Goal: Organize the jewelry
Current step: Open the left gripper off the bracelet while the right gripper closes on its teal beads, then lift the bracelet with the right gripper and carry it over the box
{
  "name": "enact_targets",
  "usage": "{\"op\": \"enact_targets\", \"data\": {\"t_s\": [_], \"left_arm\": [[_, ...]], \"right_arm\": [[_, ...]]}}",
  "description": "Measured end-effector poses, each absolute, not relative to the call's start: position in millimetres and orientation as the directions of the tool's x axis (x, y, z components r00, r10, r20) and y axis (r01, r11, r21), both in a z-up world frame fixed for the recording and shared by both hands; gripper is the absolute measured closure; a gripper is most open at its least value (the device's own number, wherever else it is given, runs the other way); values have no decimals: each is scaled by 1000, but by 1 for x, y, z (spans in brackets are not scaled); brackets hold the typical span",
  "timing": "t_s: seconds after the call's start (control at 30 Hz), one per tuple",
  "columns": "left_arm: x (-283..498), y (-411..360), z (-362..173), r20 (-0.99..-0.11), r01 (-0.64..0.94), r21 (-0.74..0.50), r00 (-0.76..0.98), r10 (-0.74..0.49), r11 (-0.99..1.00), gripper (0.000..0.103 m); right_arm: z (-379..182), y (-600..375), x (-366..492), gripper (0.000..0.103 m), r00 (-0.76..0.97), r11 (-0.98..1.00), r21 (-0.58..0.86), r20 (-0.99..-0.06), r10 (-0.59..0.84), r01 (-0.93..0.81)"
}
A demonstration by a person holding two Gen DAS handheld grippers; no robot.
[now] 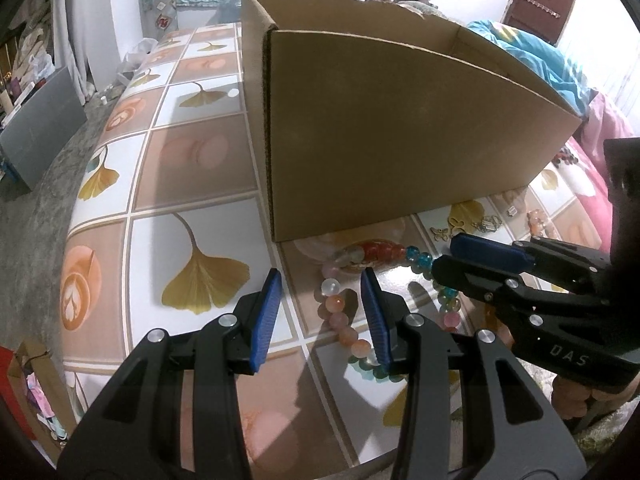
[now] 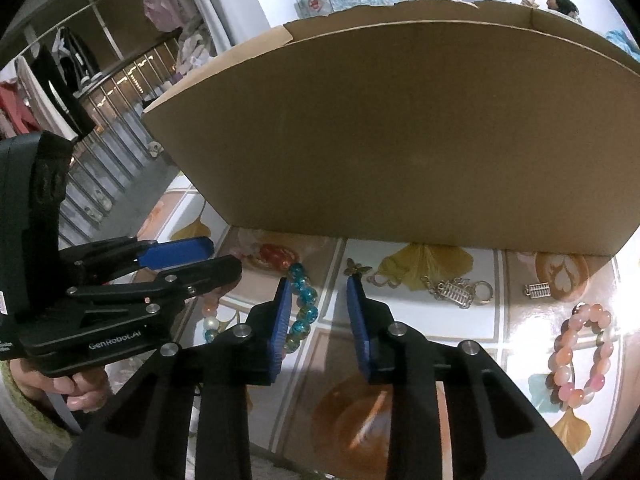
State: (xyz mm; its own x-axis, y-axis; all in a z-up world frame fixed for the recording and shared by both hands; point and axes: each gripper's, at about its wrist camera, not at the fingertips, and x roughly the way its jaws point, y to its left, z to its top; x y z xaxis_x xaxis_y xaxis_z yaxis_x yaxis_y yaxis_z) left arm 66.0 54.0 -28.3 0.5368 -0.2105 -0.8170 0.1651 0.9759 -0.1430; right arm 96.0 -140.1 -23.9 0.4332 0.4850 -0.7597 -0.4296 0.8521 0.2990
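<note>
A long strand of mixed beads (image 1: 376, 252), red, blue, pink and clear, lies curled on the patterned tablecloth just in front of a tall cardboard box (image 1: 400, 132). My left gripper (image 1: 320, 316) hovers open over its pink beads, which sit nearer the right pad. My right gripper (image 2: 320, 312) is open too. The strand's blue beads (image 2: 304, 304) run between its pads, close against the left pad (image 2: 282, 320), with a gap to the other. Each gripper shows in the other's view: the right gripper (image 1: 444, 260) and the left gripper (image 2: 224, 258).
The box (image 2: 400, 140) fills the back. Right of the strand lie a butterfly charm (image 2: 358, 268), a gold abacus keychain (image 2: 456, 292), a small abacus charm (image 2: 538, 290) and a pink bead bracelet (image 2: 582, 356). The table's edge (image 1: 72, 216) curves at left.
</note>
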Motion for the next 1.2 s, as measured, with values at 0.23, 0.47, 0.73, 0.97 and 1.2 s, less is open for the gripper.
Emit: {"op": "enact_targets", "data": {"t_s": [0.23,0.47,0.73,0.97,1.2], "left_arm": [[65,56,-29,-812,165,-149,541,-216,975,64],[64,56,-28,-813,165,-144,542,-212,976,64],[64,63,-24,-805,149,-154,554,-212,977,64],[62,64,-23,-796,158,-168,561,-228,973,64],[55,68,-16,-776,179,-175,581,-247,968,64]], "right_arm": [[-23,-137,94,79,441,860,276,-767,466,-429],[-24,-140,95,87,447,867,268,-770,455,-421],[-25,-143,97,90,440,865,284,-769,463,-413],[-26,-143,97,90,444,868,271,-772,455,-417],[-27,-143,96,93,431,853,261,-773,465,-451]]}}
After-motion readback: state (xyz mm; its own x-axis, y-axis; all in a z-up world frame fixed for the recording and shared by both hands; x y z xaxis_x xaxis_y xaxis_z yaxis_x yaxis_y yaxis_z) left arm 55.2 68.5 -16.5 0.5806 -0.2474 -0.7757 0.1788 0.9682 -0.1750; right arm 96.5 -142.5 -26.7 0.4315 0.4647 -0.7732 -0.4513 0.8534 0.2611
